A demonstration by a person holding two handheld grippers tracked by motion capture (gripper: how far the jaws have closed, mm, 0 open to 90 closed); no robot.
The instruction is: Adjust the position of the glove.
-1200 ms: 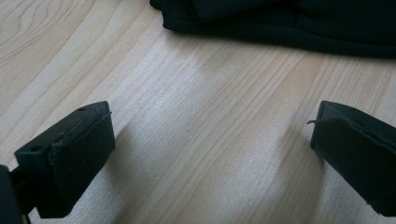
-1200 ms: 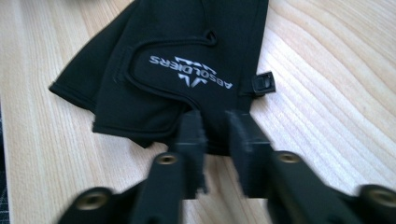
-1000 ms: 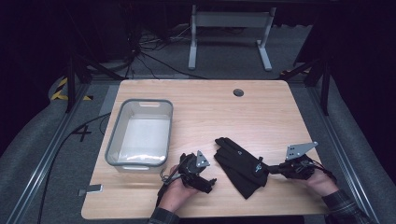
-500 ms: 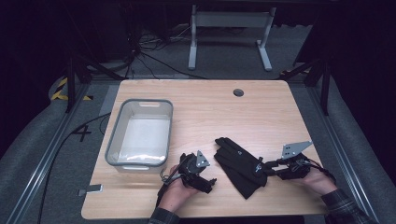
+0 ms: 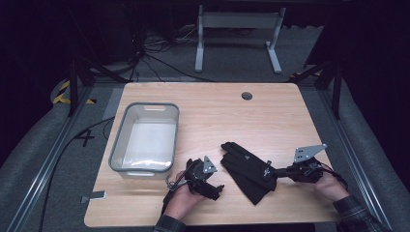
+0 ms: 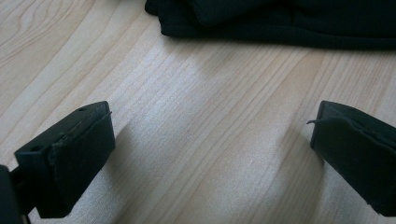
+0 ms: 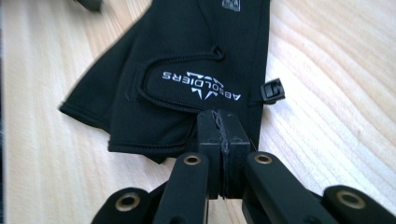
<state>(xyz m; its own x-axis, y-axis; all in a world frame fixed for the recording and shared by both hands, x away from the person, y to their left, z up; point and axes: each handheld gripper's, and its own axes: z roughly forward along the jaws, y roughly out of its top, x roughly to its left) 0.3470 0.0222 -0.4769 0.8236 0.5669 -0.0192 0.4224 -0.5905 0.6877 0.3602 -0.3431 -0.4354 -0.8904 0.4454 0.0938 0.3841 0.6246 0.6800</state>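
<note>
Early in the job, by the look of it. Nothing lifted yet, nothing moved across.

Black glove [image 5: 249,170]: flat on the worktop [image 5: 217,111], toward the near edge, between the two hands, fingers pointing away toward the far left, cuff toward the right hand. Possibly a second glove folded beneath; hard to tell.

Right tool [image 7: 222,116]: clenched, having just been closing, tip set right at the edge of the cuff below the printed tab. Pads pressed together along their whole seam; impossible to tell whether a thin fold of fabric is nipped between them or merely lies under the tip.

Left tool [image 6: 210,140]: released, jaws standing wide apart over bare wood, just beside the near-left edge of the glove, not touching it.

Grey tub [image 5: 116,159]: at the left of the worktop, near the left hand, holding nothing dark.

Done so far, as judged: approach made, right tool brought to the cuff and squeezed. Left to do, on the likely reading of a drop into the tub: confirm a real pinch on the fabric, raise the glove off the wood, carry it leftward past the left hand, let go over the tub.
</note>
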